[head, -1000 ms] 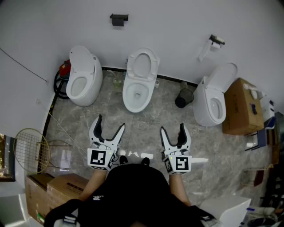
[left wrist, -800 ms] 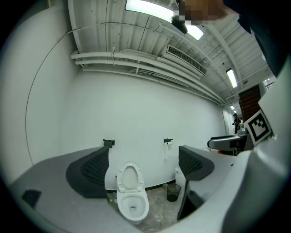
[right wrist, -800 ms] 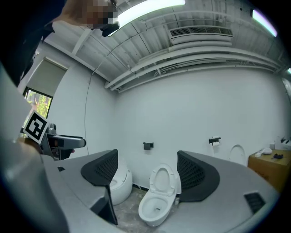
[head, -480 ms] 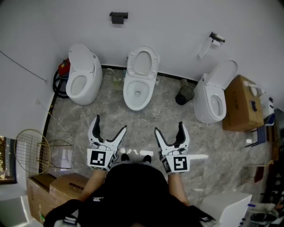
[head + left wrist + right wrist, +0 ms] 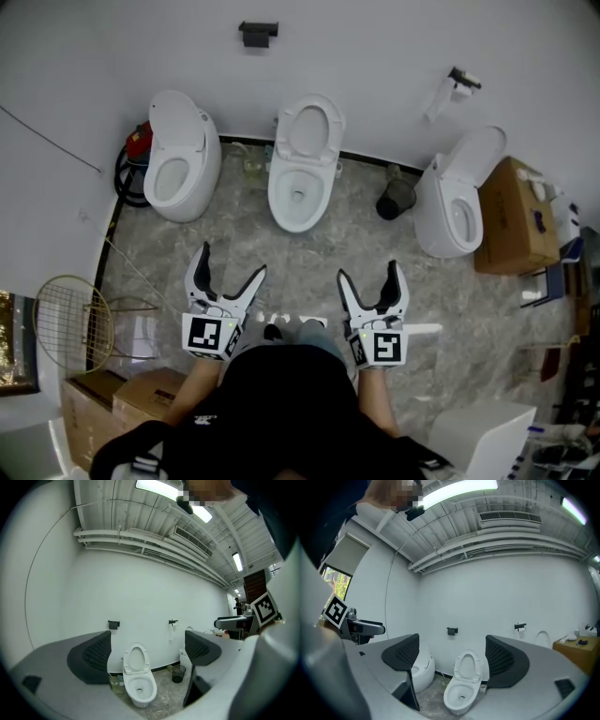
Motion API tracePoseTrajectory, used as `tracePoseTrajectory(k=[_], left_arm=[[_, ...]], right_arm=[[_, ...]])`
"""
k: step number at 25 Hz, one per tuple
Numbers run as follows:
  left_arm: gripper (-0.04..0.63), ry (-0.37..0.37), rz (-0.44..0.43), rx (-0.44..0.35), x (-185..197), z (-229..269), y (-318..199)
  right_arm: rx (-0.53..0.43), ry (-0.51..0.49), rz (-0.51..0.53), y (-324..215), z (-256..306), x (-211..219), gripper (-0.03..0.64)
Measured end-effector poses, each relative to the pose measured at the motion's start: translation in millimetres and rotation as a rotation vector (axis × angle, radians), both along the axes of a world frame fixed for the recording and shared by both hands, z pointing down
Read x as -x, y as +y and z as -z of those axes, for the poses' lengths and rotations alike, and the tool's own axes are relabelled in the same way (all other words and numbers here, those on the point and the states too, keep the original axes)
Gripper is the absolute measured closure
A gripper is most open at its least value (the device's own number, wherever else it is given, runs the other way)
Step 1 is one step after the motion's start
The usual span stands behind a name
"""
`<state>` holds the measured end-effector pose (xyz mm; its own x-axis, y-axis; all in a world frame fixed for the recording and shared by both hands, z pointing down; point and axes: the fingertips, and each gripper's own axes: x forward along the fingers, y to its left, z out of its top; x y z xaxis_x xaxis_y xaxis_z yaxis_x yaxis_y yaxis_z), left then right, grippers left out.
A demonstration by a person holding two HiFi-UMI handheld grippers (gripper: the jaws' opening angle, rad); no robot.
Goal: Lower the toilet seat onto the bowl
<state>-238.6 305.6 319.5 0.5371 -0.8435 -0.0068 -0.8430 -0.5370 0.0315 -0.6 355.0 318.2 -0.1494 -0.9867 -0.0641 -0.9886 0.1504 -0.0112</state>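
A white toilet (image 5: 300, 192) stands against the far wall in the middle, its seat (image 5: 309, 131) raised upright against the wall above the open bowl. The same toilet (image 5: 138, 686) shows between the jaws in the left gripper view, and as the toilet (image 5: 464, 688) in the right gripper view. My left gripper (image 5: 225, 267) and right gripper (image 5: 370, 279) are both held well short of it, over the marble floor, open with nothing between their fingers.
A second toilet (image 5: 178, 164) stands at the left and a third (image 5: 455, 202) at the right. A black bin (image 5: 396, 199) sits between middle and right toilets. Cardboard boxes (image 5: 520, 225) stand at right, more boxes (image 5: 122, 398) and a wire rack (image 5: 70, 319) at left.
Both grippers have opened wider. The view has shifted slightly, with the toilets a little nearer the centre and the right gripper moved a bit to the right.
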Motion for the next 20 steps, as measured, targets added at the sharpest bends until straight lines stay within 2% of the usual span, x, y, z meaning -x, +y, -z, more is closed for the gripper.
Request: tracePoseTrajectory(k=[10,14,20], left_arm=[[0.118,0.009,-0.003,-0.001,2.3,-3.6,-24.7],[0.118,0.032,0.01,0.011,-3.8,-10.4,-40.4],[0.118,0.009,0.01,0.016,-26.1,-16.3,-85.2]], right_arm=[[-0.006,-0.012,-0.028,-19.9,4.8,-6.8,0.189],[-0.019,-0.016,-0.02,-41.7,5.4,-11.1,0.189],[-0.017,-0.032,0.001,-96.0,0.0,-27.0,0.189]])
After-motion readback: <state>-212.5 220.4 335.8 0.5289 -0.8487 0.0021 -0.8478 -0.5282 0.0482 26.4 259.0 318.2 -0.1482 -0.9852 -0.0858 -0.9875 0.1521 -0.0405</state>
